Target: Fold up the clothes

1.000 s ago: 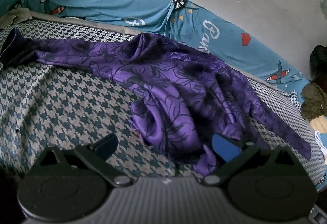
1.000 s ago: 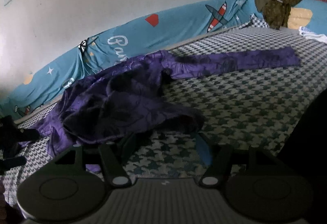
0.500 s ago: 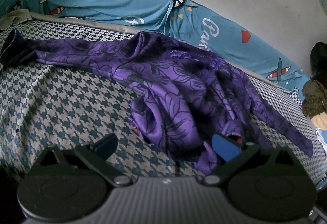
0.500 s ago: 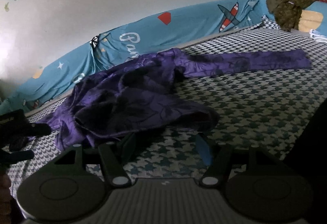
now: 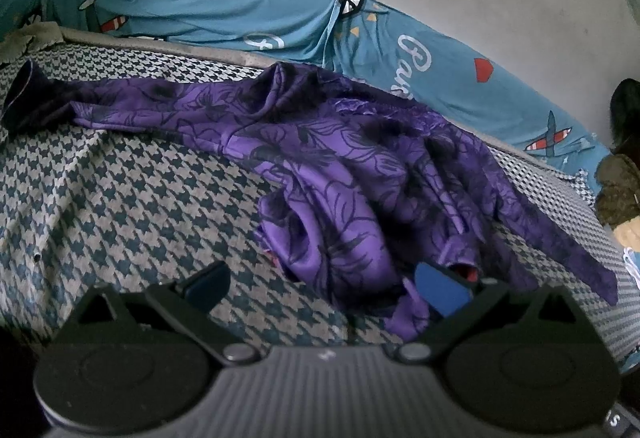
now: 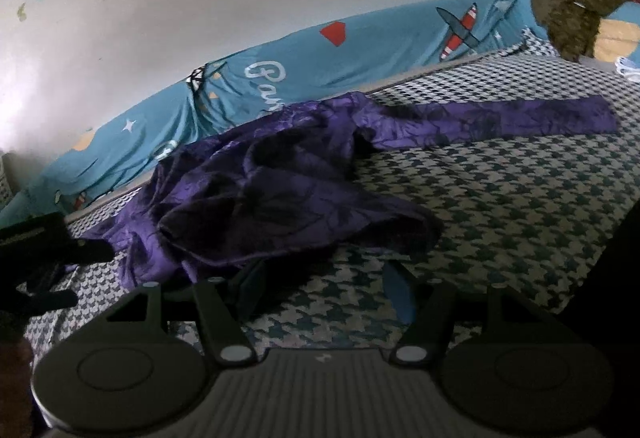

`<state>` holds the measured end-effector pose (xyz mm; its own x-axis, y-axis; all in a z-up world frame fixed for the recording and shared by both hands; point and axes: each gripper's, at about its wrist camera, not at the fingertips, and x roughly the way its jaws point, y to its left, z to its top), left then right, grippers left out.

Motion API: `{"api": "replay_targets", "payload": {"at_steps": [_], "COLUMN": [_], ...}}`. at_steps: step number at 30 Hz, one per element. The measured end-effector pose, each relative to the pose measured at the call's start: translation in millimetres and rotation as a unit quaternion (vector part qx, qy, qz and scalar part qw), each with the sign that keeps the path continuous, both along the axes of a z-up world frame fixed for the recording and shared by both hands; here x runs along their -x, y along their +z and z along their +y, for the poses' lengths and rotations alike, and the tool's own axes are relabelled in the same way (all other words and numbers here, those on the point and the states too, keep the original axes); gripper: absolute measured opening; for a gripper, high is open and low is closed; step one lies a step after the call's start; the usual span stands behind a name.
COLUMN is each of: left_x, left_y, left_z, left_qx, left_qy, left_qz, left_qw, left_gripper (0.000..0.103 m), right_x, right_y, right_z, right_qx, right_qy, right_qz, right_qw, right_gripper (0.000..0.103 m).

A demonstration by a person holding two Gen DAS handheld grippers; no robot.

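From the left wrist, the purple floral long-sleeved top (image 5: pixel 344 174) lies bunched on the houndstooth mattress (image 5: pixel 120 190), sleeves splayed; the left gripper (image 5: pixel 320 284) hovers with jaws apart at its near hem. From the right wrist, the right gripper (image 6: pixel 320 288) gapes empty beside the heap's near edge; the cloth looks thin, limp and slippery, best pinched at hem corners or shoulder seams.

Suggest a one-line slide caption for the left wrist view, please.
Open left gripper poised low over a crumpled purple floral garment on a houndstooth bedcover.
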<state>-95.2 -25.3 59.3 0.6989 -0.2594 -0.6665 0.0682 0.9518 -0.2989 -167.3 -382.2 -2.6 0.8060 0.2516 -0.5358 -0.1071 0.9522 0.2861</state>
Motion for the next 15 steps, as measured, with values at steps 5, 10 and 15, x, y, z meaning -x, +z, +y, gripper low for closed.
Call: {"api": "replay_targets", "payload": {"at_steps": [5,10,15], "left_x": [-4.4,-4.8,-4.9], "left_y": [-3.6,-6.5,-8.5], "left_z": [-4.4,-7.1,-8.5], "left_qx": [-0.005,-0.008,-0.01], "left_qy": [-0.001,-0.006,-0.008], "left_qz": [0.007,0.009,0.012], "left_qw": [1.0,0.9999,0.9999], "left_gripper": [0.103,0.103,0.103], "right_x": [-2.8,-4.9,-4.3], "right_y": [-2.4,-4.9,-5.3], "right_z": [2.3,3.4,6.4], "right_qx": [-0.001,-0.004,0.004], "right_qy": [0.01,0.012,0.013], "right_qz": [0.012,0.023,0.021], "right_qw": [1.0,1.0,1.0], "right_gripper": [0.066,0.066,0.066]}}
